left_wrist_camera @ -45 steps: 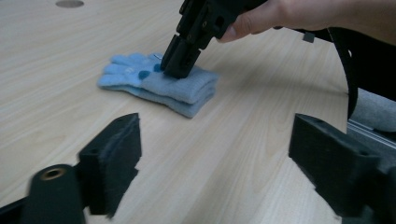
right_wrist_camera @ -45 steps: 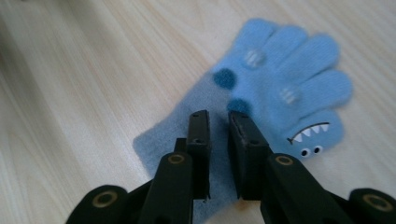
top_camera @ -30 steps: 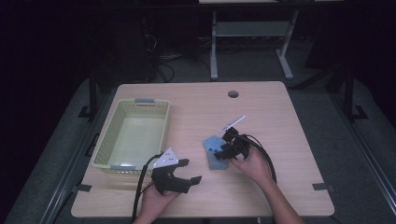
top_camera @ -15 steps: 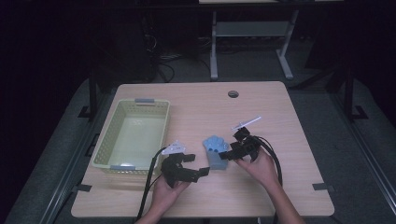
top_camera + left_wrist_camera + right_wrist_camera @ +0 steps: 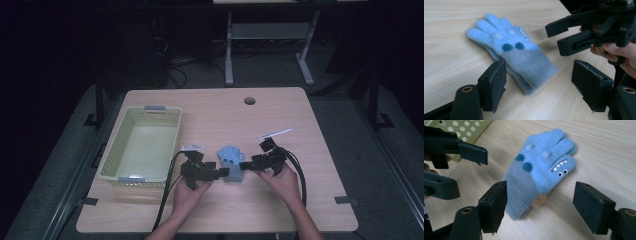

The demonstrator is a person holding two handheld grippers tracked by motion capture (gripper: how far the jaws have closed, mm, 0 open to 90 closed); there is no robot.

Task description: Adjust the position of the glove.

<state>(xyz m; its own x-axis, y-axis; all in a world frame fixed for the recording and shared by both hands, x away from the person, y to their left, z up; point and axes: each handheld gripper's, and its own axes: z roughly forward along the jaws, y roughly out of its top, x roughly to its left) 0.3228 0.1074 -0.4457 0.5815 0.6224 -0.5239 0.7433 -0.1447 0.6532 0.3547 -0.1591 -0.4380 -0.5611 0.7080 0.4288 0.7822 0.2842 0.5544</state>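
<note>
Blue glove lies flat on the tabletop, fingers pointing away from the person, cuff toward them, just right of the green basket. Both grippers close in on the cuff end: left gripper from the left, right gripper from the right, tips nearly meeting at the cuff.

Step in hand looks like a 2-sided grab of the cuff. To do it well: keep each gripper low, slide 1 jaw flat along the wood under the cuff edge and pinch both knit layers. Keep the 2 grippers from bumping; they're very close.

Left jaws: wide apart, have just been closing a bit, cuff corner between them in the left gripper view, pads not touching it. Right jaws: also wide, just narrowed slightly, cuff sits between them in the right gripper view, no contact. Nothing held by either.
</note>
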